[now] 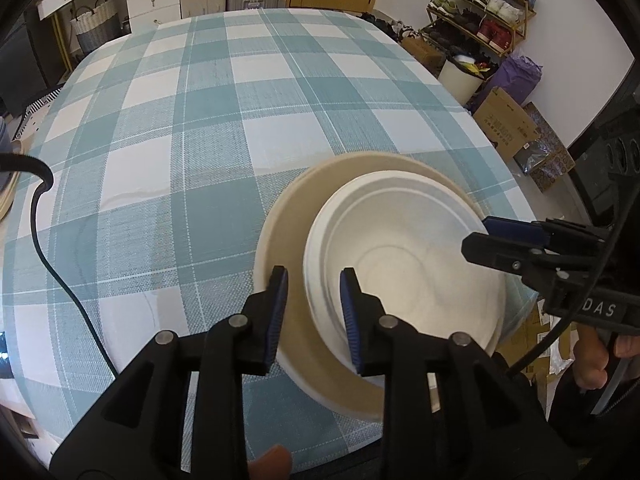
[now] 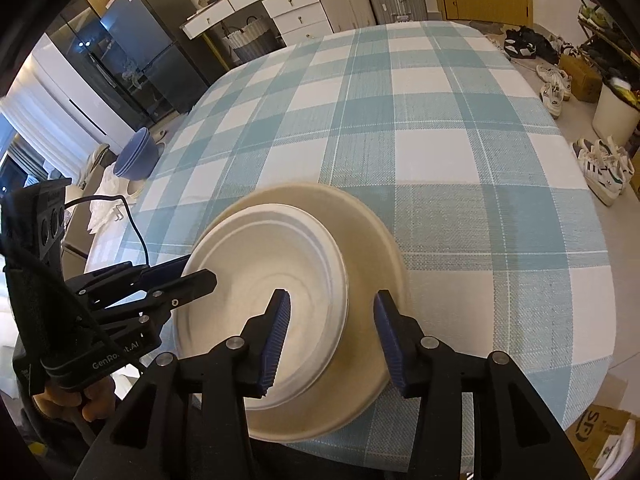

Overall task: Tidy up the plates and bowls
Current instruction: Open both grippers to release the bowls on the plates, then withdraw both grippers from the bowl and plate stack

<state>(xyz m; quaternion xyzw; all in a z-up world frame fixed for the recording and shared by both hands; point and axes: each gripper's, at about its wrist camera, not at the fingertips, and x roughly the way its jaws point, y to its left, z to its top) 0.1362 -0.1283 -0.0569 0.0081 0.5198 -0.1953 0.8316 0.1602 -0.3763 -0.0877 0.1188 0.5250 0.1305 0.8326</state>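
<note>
A wide beige dish sits on the checked tablecloth near the front edge. Nested white bowls rest in it, off-centre. My left gripper straddles the near-left rim of the white bowls. One pad is over the beige dish, the other is inside the bowl, and gaps show on both sides. My right gripper straddles the opposite rim with its jaws wider apart, clear of it. Each gripper also shows in the other view: the right gripper and the left gripper.
Stacked blue bowls stand on a low surface off the table's left side. A black cable trails over the cloth at the left. On the floor to the right are a shoe rack, a white bin and cardboard boxes.
</note>
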